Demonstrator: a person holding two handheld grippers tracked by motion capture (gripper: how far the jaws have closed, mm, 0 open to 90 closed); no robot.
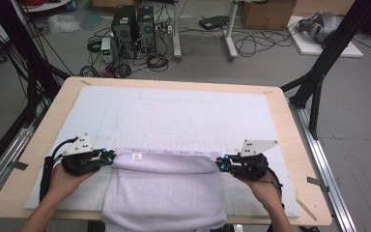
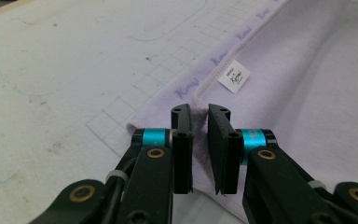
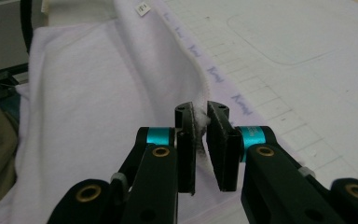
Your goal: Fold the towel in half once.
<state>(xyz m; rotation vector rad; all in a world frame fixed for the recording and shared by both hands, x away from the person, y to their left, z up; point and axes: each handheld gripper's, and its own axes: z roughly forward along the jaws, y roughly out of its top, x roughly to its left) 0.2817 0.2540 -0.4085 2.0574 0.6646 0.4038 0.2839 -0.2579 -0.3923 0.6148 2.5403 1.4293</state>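
We see a pale purple towel (image 1: 166,186) lying on the near part of the table (image 1: 290,145), on top of a white mat (image 1: 183,116); its near end hangs off the table edge by us; the far part looks folded over, so there are two layers there.

Our left gripper (image 1: 110,157) pinches the far left corner; its jaws are nearly shut with the towel edge squeezed between them; our right gripper (image 1: 221,163) pinches the far right corner the same way, jaws nearly shut on the cloth.

We think the fold is partly done; the corners are held and lifted a bit, but the folded edge is not laid down flat yet; we think the grippers must carry it on, set it down and let go.

The left gripper view (image 2: 200,122) shows a small white tag (image 2: 233,76) and the words along the hem up close; the right gripper view (image 3: 200,119) shows the fluffy edge in the jaws; the high view shows the floor with computers (image 1: 134,26) and cables.
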